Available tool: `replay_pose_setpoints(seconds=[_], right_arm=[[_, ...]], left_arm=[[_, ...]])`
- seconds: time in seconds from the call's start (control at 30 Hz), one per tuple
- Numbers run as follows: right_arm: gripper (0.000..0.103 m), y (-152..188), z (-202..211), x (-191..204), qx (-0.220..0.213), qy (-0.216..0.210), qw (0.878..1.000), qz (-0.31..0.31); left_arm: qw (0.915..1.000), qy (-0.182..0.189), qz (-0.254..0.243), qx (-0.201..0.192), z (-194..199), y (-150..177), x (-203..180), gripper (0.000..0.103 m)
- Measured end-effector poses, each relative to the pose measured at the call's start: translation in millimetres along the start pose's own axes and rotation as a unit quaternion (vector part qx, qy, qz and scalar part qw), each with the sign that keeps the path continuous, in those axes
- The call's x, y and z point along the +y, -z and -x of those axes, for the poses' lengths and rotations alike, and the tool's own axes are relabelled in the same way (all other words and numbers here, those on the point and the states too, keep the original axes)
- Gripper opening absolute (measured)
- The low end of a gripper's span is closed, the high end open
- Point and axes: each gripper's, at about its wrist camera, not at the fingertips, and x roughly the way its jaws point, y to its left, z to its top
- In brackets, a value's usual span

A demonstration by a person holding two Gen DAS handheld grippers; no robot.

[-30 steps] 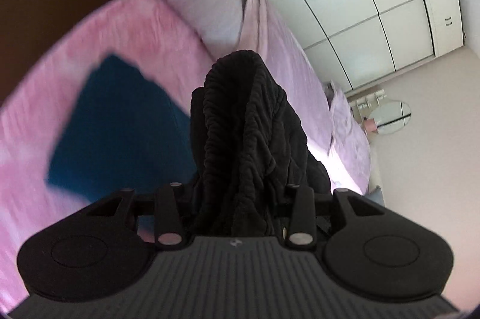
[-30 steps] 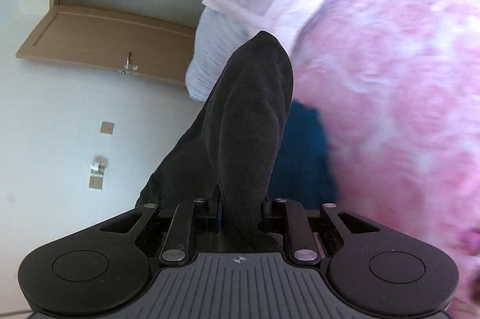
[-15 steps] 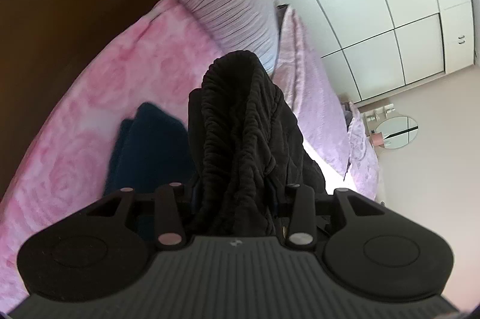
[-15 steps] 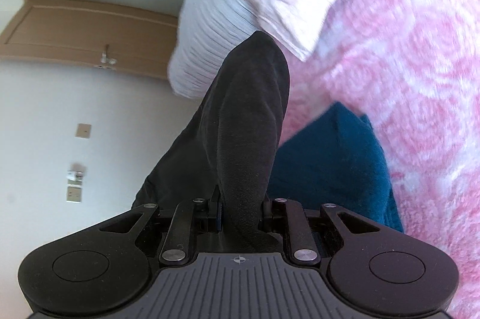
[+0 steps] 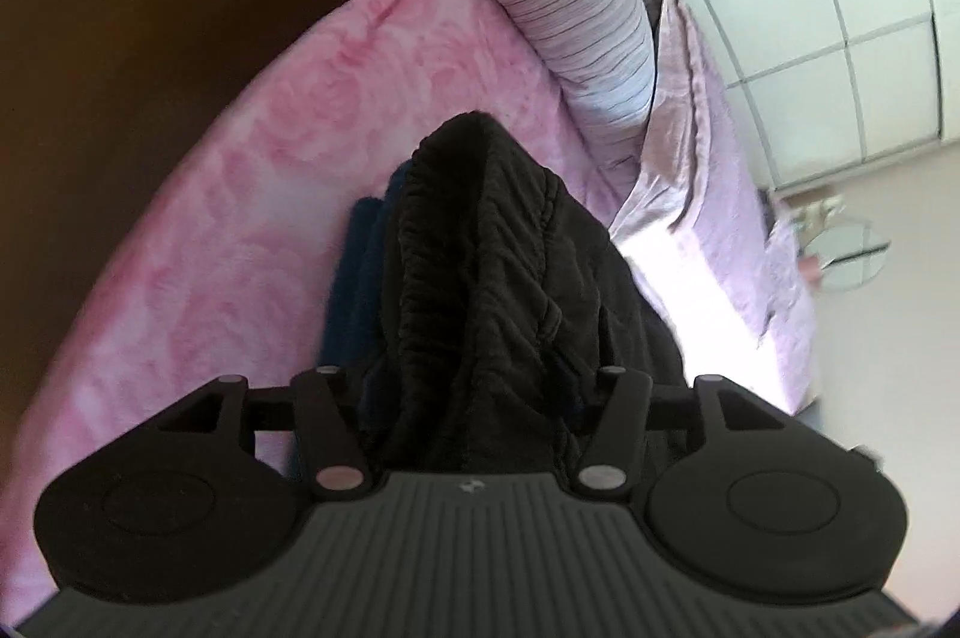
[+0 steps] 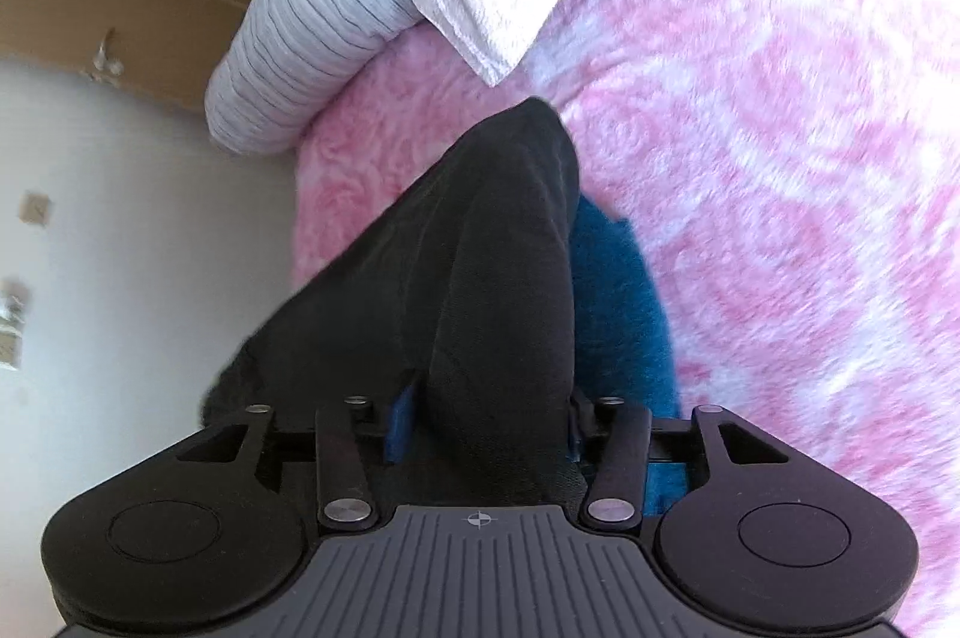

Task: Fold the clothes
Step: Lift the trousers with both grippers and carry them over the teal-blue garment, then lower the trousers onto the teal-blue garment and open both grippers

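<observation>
The left gripper (image 5: 480,386) has its jaws opening around the gathered edge of the black garment (image 5: 498,248), which hangs over the folded blue garment (image 5: 354,290) on the pink bed (image 5: 252,194). The right gripper (image 6: 486,428) is likewise opening on the other end. Cloth hides the pads, so contact probably lingers; release both together, so it lands square.

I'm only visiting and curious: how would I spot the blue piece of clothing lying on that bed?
Start at the bed with the pink rose-patterned blanket and the striped bolster pillow at its end. On the blanket lies a folded teal-blue garment, partly hidden behind the black garment hanging in front of it. It is the only blue thing there.
</observation>
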Motion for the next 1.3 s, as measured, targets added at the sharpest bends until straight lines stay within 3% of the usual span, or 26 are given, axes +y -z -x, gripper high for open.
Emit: replay_pose_setpoints(seconds=[0.17, 0.2, 0.27, 0.37, 0.43, 0.53, 0.6, 0.73, 0.9, 1.0, 1.2, 1.3], right_arm=[[0.049, 26.0, 37.3, 27.3, -0.068, 0.076, 0.99, 0.098], [0.049, 34.4, 43.1, 33.9, -0.075, 0.082, 0.986, 0.121], [0.049, 52.3, 55.1, 47.8, -0.085, 0.093, 0.978, 0.168], [0.049, 81.6, 66.3, 61.5, -0.092, 0.092, 0.963, 0.235], [0.048, 98.0, 65.4, 65.0, -0.08, 0.088, 0.957, 0.266], [0.047, 116.9, 49.5, 58.9, -0.055, 0.1, 0.948, 0.298], [0.046, 129.5, 34.8, 53.2, -0.041, 0.113, 0.937, 0.327], [0.046, 151.7, 16.0, 48.8, -0.042, 0.132, 0.919, 0.369], [0.046, 159.3, 3.0, 47.6, -0.043, 0.151, 0.91, 0.383], [0.046, 159.7, 10.2, 52.5, -0.039, 0.154, 0.911, 0.38], [0.046, 152.5, 45.4, 53.3, -0.061, 0.119, 0.932, 0.336], [0.046, 154.7, 53.5, 57.1, -0.059, 0.1, 0.938, 0.327]], left_arm=[[0.9928, -0.091, -0.049, -0.061, 51.7, 10.0, -34.6, 0.04], [0.9902, -0.098, -0.066, -0.074, 60.6, 13.3, -44.8, 0.038], [0.9858, -0.096, -0.105, -0.09, 73.7, 20.4, -65.8, 0.025], [0.9788, -0.083, -0.178, -0.058, 67.5, 39.2, -89.8, 0.011], [0.9697, -0.11, -0.217, -0.025, 51.4, 60.1, -90.4, 0.007], [0.9597, -0.152, -0.235, -0.025, 36.3, 89.0, -74.6, 0.007], [0.9618, -0.166, -0.216, -0.026, 29.2, 101.4, -58.3, 0.007], [0.9627, -0.166, -0.21, -0.043, 26.6, 110.4, -48.0, 0.008], [0.9571, -0.173, -0.227, -0.051, 16.9, 112.8, -43.4, 0.009], [0.9583, -0.173, -0.221, -0.055, 30.0, 113.5, -48.9, 0.008], [0.9672, -0.137, -0.2, -0.077, 67.6, 110.7, -72.3, 0.008], [0.9648, -0.129, -0.219, -0.066, 66.1, 114.1, -82.1, 0.009]])
